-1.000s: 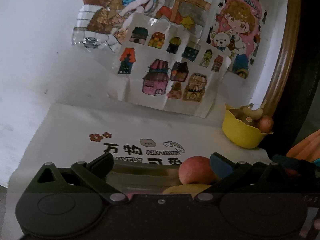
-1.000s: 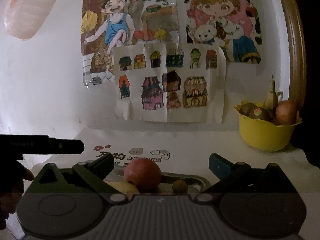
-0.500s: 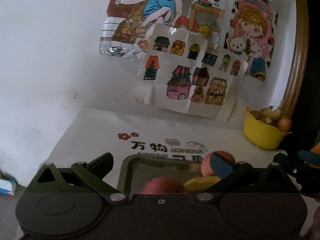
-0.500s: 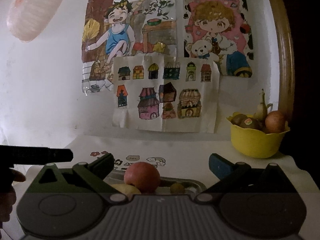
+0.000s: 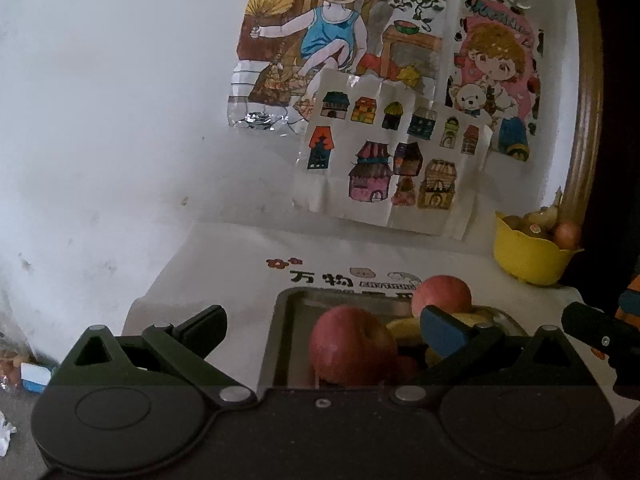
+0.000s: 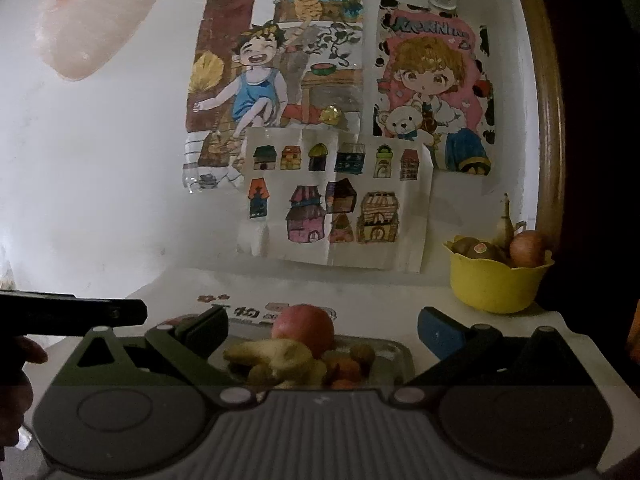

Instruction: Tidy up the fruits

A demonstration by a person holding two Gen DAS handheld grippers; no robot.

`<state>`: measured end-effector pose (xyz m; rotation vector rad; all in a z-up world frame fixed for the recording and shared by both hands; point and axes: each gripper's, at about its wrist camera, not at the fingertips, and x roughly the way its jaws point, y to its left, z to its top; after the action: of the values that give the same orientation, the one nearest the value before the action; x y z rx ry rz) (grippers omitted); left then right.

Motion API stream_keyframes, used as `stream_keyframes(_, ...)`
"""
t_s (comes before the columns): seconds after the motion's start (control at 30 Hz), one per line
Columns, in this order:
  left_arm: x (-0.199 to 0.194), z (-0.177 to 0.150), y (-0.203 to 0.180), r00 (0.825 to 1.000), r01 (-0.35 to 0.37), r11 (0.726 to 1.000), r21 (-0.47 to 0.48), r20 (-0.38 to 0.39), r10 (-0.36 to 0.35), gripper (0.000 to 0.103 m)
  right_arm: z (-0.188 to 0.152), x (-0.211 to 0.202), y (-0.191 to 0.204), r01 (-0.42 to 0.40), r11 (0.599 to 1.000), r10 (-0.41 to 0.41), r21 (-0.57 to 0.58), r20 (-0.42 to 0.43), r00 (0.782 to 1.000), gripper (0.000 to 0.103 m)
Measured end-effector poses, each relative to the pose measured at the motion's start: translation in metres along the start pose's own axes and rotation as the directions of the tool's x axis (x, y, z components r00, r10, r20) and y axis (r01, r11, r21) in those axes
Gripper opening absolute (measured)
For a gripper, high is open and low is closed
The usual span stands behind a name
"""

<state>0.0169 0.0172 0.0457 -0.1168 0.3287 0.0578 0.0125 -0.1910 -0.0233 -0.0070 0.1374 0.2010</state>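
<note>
Both claws hang spread and empty over the near edge of a metal tray (image 5: 288, 304) on the cloth-covered worktop (image 5: 224, 264). The left claw (image 5: 322, 326) has its dark finger off the tray's left side and its blue-padded finger over the fruit; the nearest apple (image 5: 348, 346) sits in the gap between them, toward the blue pad and close to the claw's body, so this hand looks the nearer to a first pick. A second apple (image 5: 442, 294) lies further back in the tray, with yellow fruit (image 5: 404, 326) between the two. From the right claw (image 6: 322, 330), equally wide, the tray's heap lies straight ahead and low: a pale knobbly piece (image 6: 272, 354) stretched roughly across the gap, small orange and brown pieces (image 6: 352, 362) beside it, and one apple behind. Well apart, at the worktop's far right corner against the wall, stands a yellow bowl (image 6: 492, 284) already holding several fruits; it lies to the right of both claws and seems the likely destination. Children's drawings (image 6: 336, 192) cover the wall behind.
</note>
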Motion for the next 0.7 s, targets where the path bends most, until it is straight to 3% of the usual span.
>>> stream_keyframes(0.13,-0.016,-0.01,0.002,1.0,-0.024,1.0,-0.008,0.015,0.024,0.102,-0.006,-0.015,-0.001,0.006,1.0,-0.007,-0.017,-0.006,1.0,0.103)
stream_keyframes(0.3,-0.036,-0.024,0.002,0.998,-0.043,0.999,-0.013,0.039,0.043,0.102,-0.019,-0.034,-0.013,-0.002,0.999,0.003,0.041,-0.01,1.0,0.103)
stream_keyframes(0.7,-0.06,-0.05,-0.016,1.0,-0.015,1.0,-0.012,0.015,0.015,0.102,-0.036,-0.067,-0.018,0.011,0.999,-0.01,0.043,-0.018,1.0,0.103)
